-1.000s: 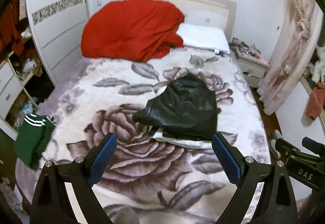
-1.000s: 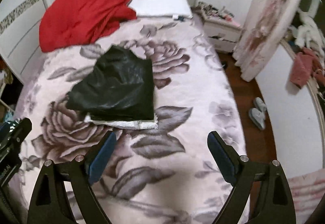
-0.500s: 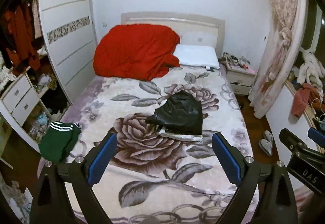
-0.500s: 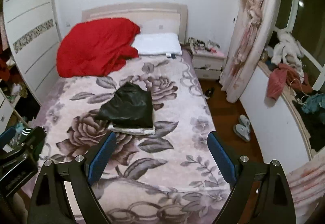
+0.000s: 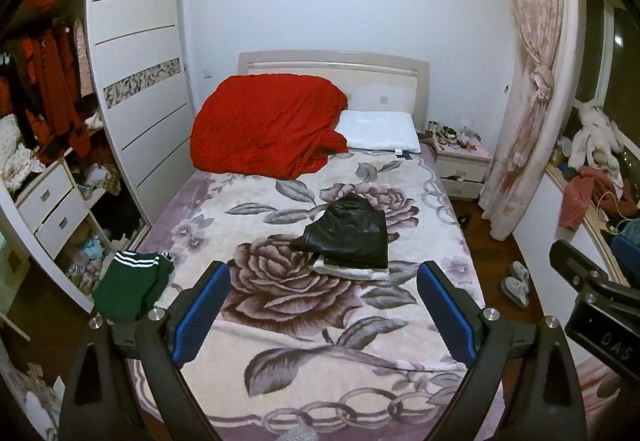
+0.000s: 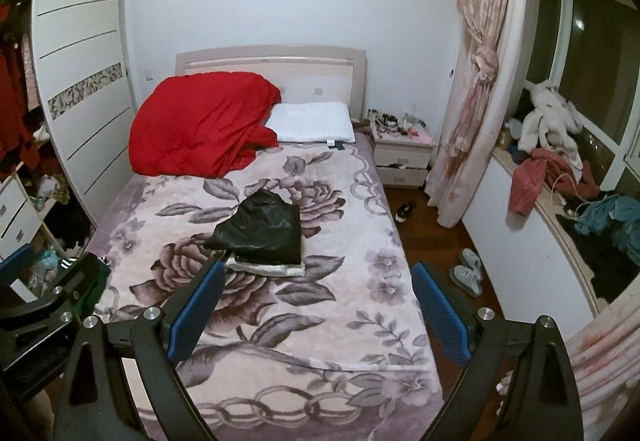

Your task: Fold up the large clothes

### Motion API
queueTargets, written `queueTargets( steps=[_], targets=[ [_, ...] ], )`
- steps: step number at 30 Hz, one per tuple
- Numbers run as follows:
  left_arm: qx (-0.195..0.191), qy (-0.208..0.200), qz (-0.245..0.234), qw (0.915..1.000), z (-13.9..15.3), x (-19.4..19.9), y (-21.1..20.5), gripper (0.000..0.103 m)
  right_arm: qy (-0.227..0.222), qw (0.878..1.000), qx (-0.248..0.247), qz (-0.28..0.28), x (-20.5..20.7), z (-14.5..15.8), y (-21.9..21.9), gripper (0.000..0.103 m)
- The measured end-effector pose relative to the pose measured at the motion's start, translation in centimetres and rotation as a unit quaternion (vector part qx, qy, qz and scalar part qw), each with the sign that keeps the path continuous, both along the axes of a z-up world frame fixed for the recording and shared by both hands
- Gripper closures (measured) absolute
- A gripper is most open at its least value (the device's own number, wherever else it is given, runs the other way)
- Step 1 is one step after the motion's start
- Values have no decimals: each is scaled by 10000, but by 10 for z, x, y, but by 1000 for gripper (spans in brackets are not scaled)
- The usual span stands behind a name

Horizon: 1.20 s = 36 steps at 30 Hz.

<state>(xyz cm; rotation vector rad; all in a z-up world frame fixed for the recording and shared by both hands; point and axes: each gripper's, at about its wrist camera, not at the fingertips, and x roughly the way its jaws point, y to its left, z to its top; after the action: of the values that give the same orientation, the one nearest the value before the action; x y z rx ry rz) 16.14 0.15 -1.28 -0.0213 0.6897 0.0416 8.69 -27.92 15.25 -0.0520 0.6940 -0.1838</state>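
A folded black garment (image 5: pixel 347 235) (image 6: pixel 261 231) lies on a folded white one (image 5: pixel 352 272) (image 6: pixel 264 268) in the middle of the bed, over the floral blanket (image 5: pixel 304 321) (image 6: pixel 280 313). A green garment with white stripes (image 5: pixel 132 283) hangs off the bed's left edge. My left gripper (image 5: pixel 323 311) is open and empty, well back from the pile above the foot of the bed. My right gripper (image 6: pixel 316 311) is open and empty too, equally far back. Each gripper's body shows at the edge of the other's view.
A red duvet (image 5: pixel 266 125) and a white pillow (image 5: pixel 378 135) sit at the headboard. An open wardrobe (image 5: pixel 44 145) stands left, a nightstand (image 5: pixel 460 165) and curtain (image 5: pixel 528 101) right. Slippers (image 6: pixel 466 275) lie on the floor; clothes pile on the sill (image 6: pixel 560 169).
Both grippers have pulled far back and up from the bed. The pile now looks small and the whole room has come into view. Both stayed open.
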Motion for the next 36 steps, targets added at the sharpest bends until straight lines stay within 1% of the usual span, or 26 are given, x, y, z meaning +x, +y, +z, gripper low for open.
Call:
queueTargets(
  steps=[7, 10, 14, 23, 36],
  targets=[
    [64, -101, 72, 9999, -2, -13, 2, 8, -128, 9999, -72, 33, -21, 12, 5, 6],
    [210, -108, 43, 9997, -3, -16, -1, 8, -172, 9998, -88, 71, -21, 13, 9, 4],
    [147, -163, 82, 9997, -2, -22, 2, 6, -209, 9997, -97, 104, -21, 14, 11, 3],
    [86, -326, 120, 9994, 7, -30, 7, 5, -261, 9995, -119, 101, -24, 18, 10, 2],
    [87, -358, 166, 9992, 12, -36, 11, 5, -270, 9994, -18, 226, -18, 25, 7, 1]
  ],
)
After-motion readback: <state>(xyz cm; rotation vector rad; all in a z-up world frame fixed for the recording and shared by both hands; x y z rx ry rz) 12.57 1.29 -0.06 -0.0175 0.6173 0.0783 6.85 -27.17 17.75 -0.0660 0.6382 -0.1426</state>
